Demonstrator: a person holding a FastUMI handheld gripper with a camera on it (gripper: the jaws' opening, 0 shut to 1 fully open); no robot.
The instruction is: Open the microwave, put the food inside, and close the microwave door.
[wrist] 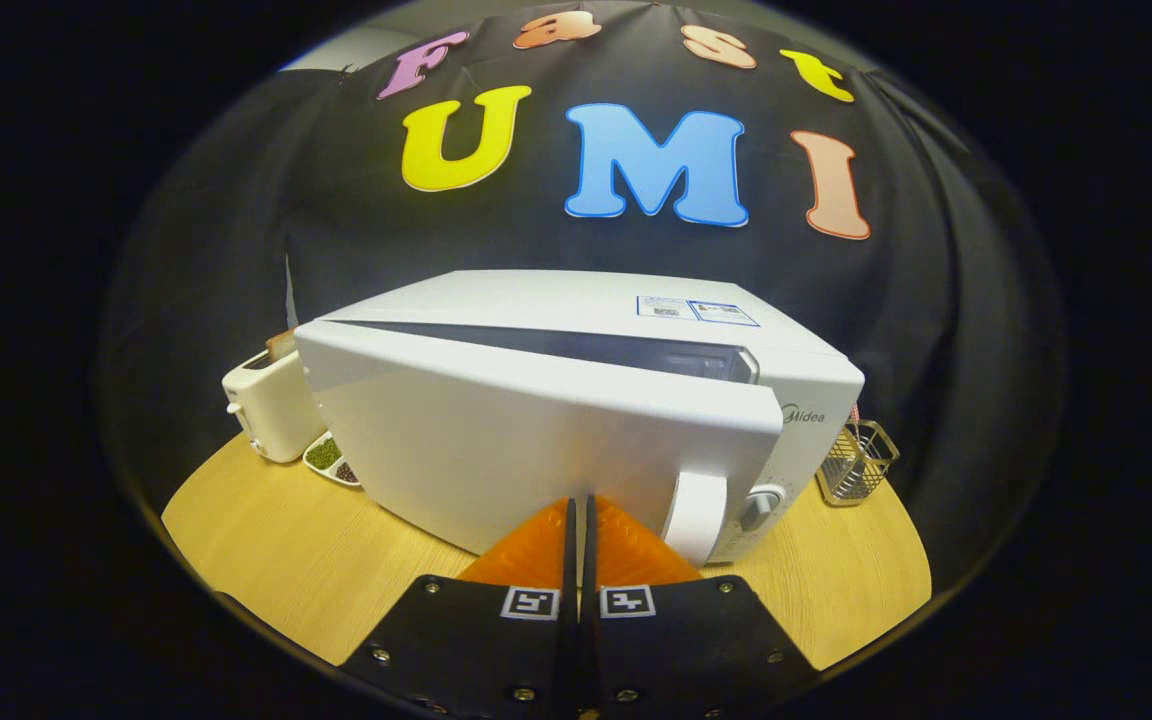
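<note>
Claw (581,505) clenched, holding nothing, tips right up against the white boxy microwave's door (536,450). Door slightly ajar on the round wooden counter (286,560).

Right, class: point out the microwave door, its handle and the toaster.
microwave door (536,440), gripper view, on its white front panel, slightly ajar.
door handle (693,515), gripper view, on the white grip beside the closed jaws.
toaster (271,405), gripper view, on its pale side, behind the door.

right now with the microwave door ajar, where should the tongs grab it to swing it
Take the handle, the upright white bar on the door's free edge beside the knob. Come from the front, spanning its width: it stands proud of the door, farthest from the hinge. The tongs sit shut, tips by the door's lower edge, so open first.
</note>
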